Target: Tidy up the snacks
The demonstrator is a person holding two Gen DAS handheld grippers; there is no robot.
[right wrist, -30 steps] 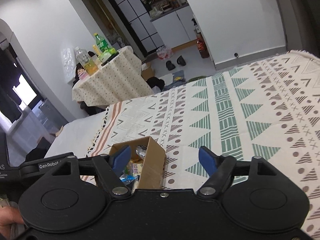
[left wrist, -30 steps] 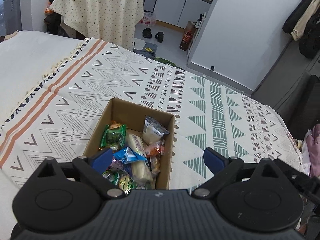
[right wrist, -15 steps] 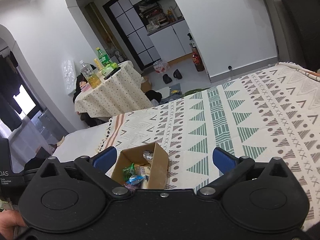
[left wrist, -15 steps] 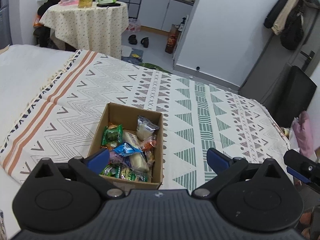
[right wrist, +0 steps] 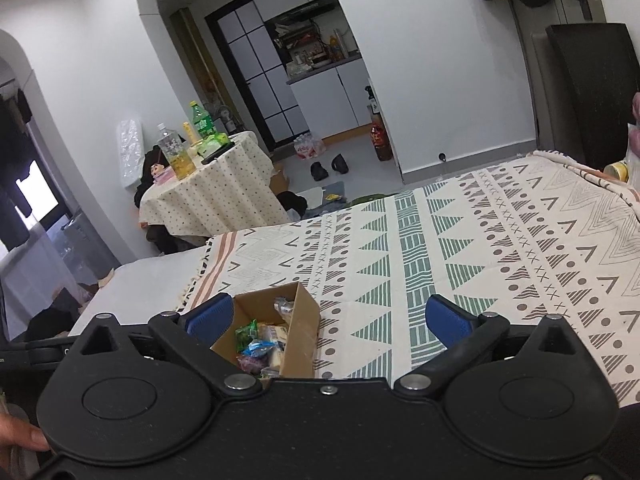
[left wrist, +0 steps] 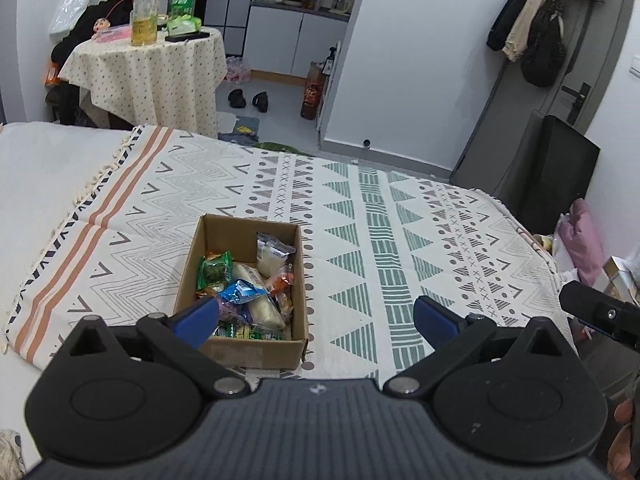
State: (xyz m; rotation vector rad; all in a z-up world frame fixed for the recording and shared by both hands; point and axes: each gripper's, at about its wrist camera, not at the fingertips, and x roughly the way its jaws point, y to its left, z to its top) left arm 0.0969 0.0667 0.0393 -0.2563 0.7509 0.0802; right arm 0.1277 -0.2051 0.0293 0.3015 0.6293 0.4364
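Bed with a patterned blanket of zigzags, triangles and orange stripes spread over it; a plain white stretch of the bed lies bare beyond the blanket's fringed left edge. Round side table under a dotted cloth stands on the floor past the far edge of the bed, bearing bottles.

Cardboard box — open-topped, resting on the blanket close to the near edge of the bed and nearer the orange-striped edge than the opposite one. Inside it lie the snacks: a green packet, a blue packet, pale wrapped bars and a clear packet leaning against the far right wall.

Left gripper — jaws spread wide and holding nothing, raised above the near end of the box, its left blue finger overlapping the box's near-left corner in the left wrist view. Right gripper — likewise wide apart and empty, with the box between its fingers in view.
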